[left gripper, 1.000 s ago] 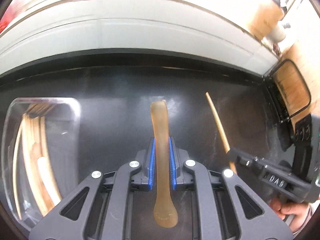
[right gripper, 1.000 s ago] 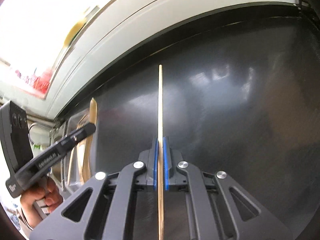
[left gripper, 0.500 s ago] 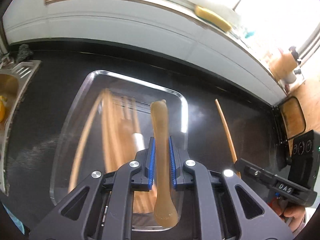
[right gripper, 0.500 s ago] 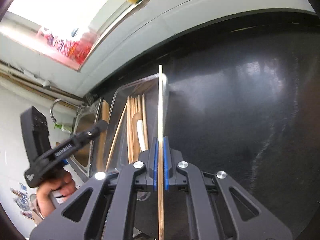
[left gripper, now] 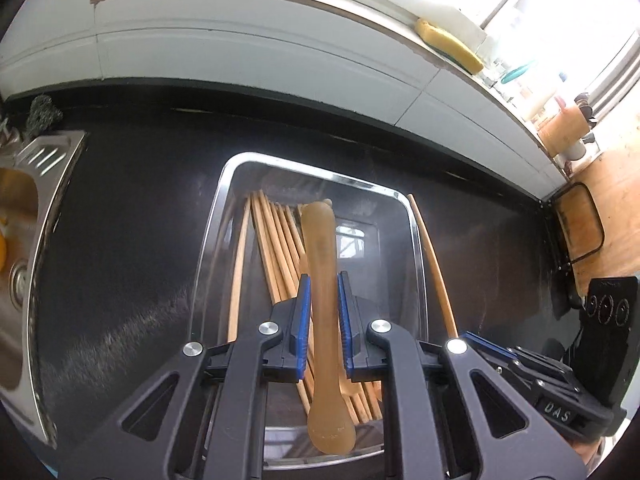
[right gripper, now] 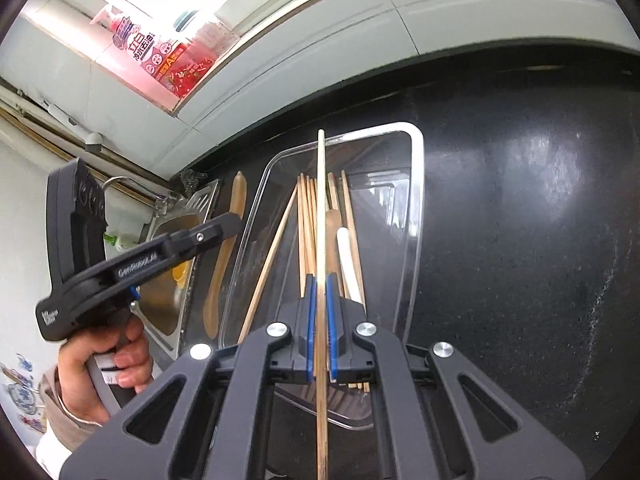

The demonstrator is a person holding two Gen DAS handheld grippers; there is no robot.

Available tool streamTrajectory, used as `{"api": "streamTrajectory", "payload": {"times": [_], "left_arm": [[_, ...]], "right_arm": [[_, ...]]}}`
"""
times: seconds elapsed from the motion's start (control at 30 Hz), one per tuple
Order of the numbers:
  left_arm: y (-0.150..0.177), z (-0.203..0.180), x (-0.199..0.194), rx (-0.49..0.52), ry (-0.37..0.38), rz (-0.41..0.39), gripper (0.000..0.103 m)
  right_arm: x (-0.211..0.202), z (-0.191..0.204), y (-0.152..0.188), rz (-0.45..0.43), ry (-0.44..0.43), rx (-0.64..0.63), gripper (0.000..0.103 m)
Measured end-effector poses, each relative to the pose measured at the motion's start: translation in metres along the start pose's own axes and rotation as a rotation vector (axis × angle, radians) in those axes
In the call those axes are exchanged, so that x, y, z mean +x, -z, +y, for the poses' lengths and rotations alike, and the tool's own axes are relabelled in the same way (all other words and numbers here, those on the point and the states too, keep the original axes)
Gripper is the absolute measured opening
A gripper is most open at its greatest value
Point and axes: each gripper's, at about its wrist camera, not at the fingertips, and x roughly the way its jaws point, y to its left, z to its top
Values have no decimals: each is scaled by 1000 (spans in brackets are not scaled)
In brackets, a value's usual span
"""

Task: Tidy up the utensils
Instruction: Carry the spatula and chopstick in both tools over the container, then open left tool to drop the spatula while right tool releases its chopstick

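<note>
Left gripper (left gripper: 323, 300) clamping amber spoon (left gripper: 320, 280); right gripper (right gripper: 319, 292) pinching single chopstick (right gripper: 320, 208). Both hanging over clear tray (right gripper: 416, 216) holding chopsticks (right gripper: 306, 220), on black counter (right gripper: 520, 220).

Glossy clear plastic tray (left gripper: 416, 240), wooden chopsticks (left gripper: 276, 240), polished black counter (left gripper: 132, 216)

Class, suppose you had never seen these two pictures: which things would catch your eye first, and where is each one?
First, the left gripper shut on an amber spoon, held over the clear tray of chopsticks. Next, the right gripper pinching one chopstick over the same tray on the black counter. A steel sink lies left of the tray.
</note>
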Motion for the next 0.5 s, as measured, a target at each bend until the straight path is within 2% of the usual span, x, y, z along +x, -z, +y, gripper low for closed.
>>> {"api": "streamTrajectory", "payload": {"times": [0.37,0.43,0.47,0.5], "left_arm": [[-6,-1,12,21,29,21,13],[-11,1,7,2,12,-2,13],[-15,4,4,-22,-4,-16,17],[-19,7,-1,-44,-26,-26,48]], "right_arm": [[26,8,-8,37,43,13,6],[34,13,-10,68,112,-33,6],[34,17,-10,69,149,-67,6],[32,23,-9,52,190,-121,6]]}}
